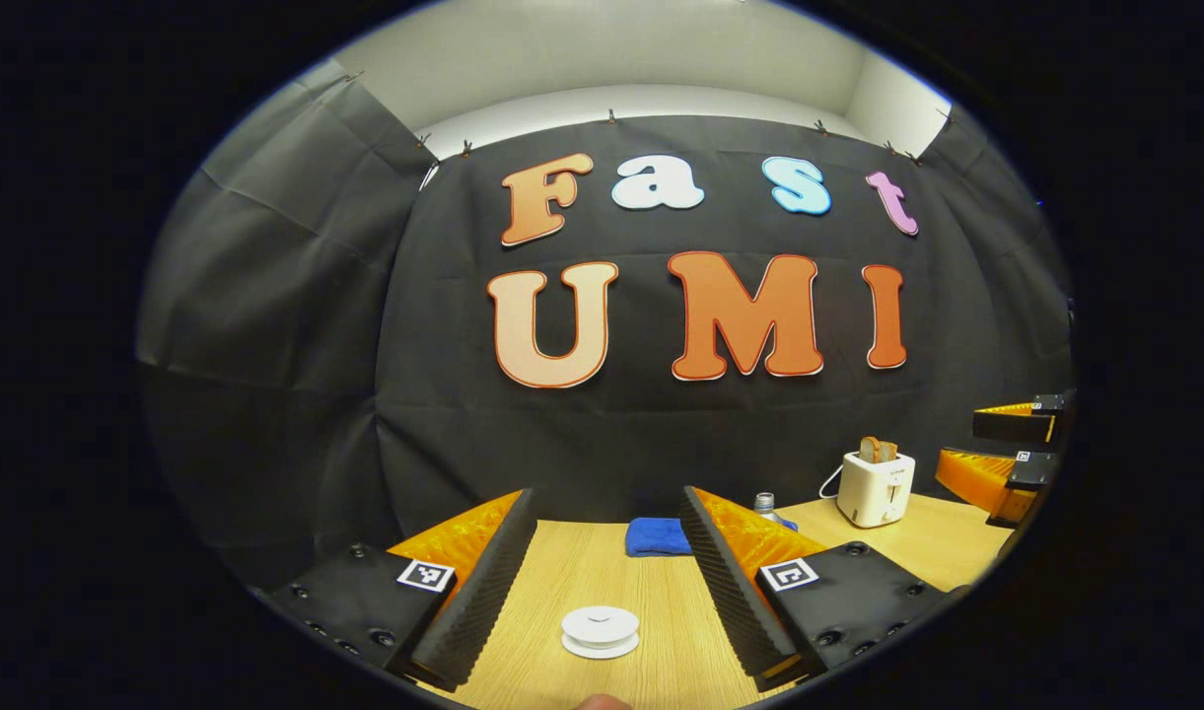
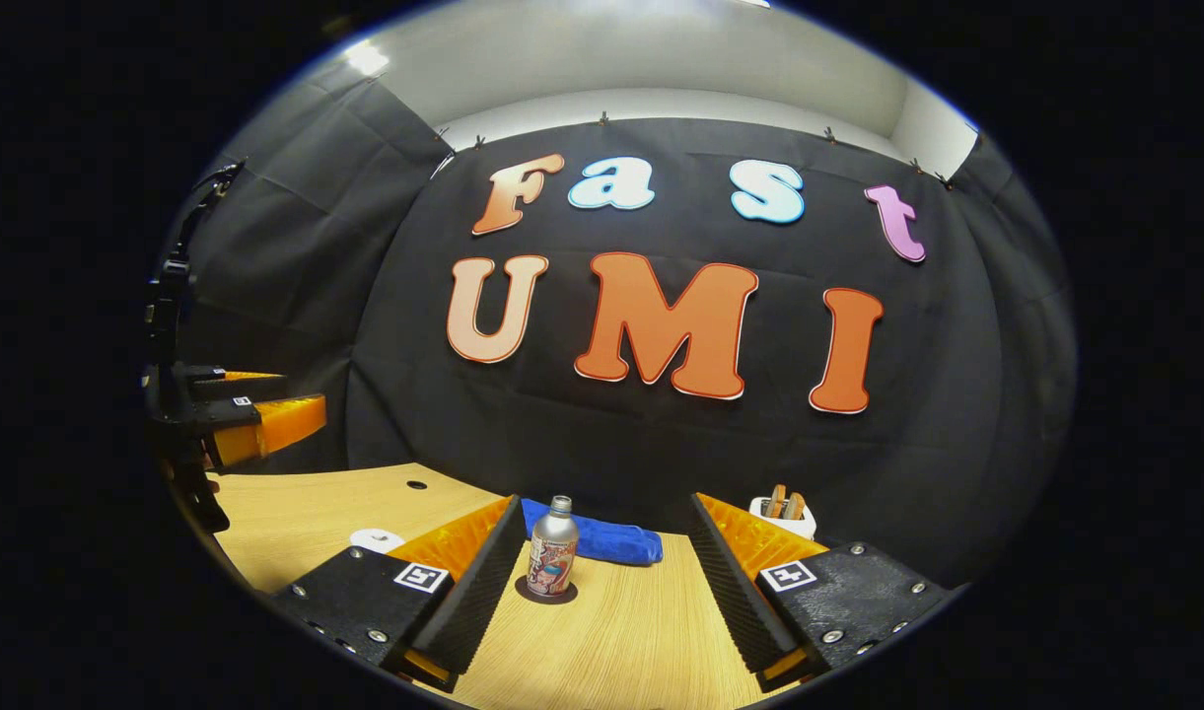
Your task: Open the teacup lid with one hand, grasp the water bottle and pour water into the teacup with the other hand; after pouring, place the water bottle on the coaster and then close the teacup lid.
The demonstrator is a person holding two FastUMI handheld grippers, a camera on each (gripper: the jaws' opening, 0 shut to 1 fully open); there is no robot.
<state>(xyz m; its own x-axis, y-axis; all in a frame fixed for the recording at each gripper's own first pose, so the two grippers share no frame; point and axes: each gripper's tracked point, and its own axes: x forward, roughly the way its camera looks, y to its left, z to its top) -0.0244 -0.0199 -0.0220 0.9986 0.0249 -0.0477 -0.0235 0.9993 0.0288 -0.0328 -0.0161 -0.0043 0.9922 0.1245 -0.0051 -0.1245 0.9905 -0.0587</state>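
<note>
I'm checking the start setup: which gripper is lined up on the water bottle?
The right gripper: the water bottle stands between its open fingers, while the left gripper frames the white teacup lid.

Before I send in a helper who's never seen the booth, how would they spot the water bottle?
Start at the wooden table before the black cloth wall and find the blue cloth at its back. In front of it stands the water bottle, upright on a dark round coaster: the only silver, narrow-necked thing with a colourful label.
</note>
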